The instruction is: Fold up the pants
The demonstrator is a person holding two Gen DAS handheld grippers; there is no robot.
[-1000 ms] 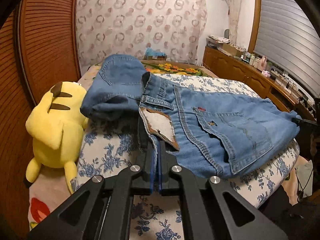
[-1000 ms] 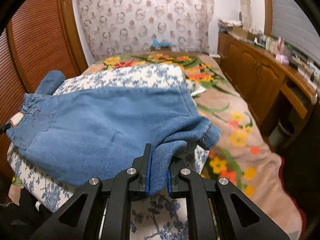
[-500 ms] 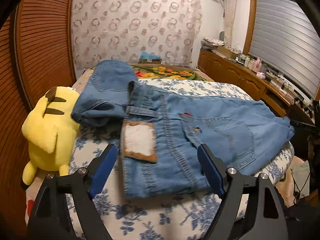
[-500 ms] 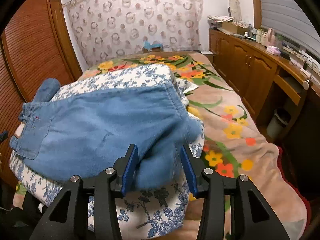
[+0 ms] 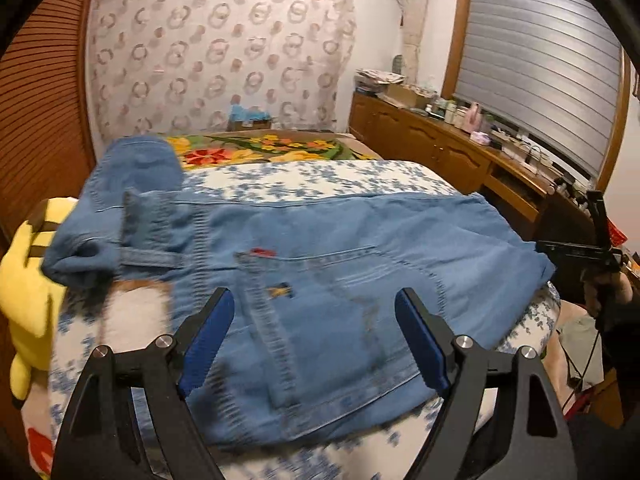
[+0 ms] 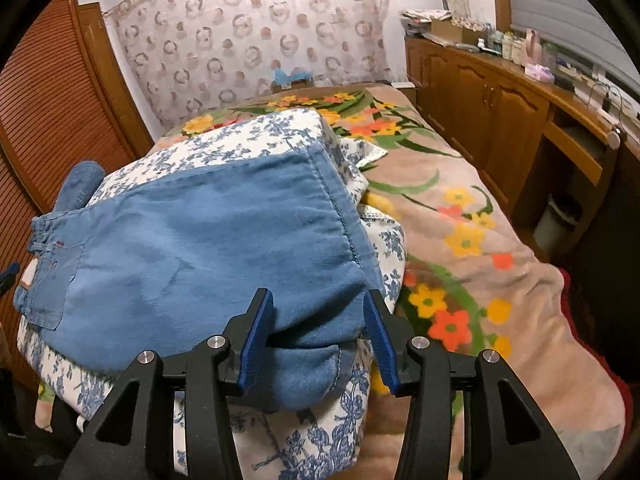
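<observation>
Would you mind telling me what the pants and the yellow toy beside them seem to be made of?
The pants look like blue denim, matte and faded, judging by the heavy double-stitched seams and patch pocket. The yellow toy seems to be soft plush fabric, since its surface is fuzzy and its shape rounded, though blur hides detail.

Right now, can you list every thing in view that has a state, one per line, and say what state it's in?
Jeans: folded, lying flat on the blue-flowered quilt, released.
Second denim garment: bunched beside the jeans' waistband.
Yellow plush toy: lying at the bed's edge.
Left hand-held gripper: open wide, empty, above the jeans.
Right hand-held gripper: open, folded denim end between its pads.
Window shutter: lowered.
Cabinet doors: closed.
</observation>
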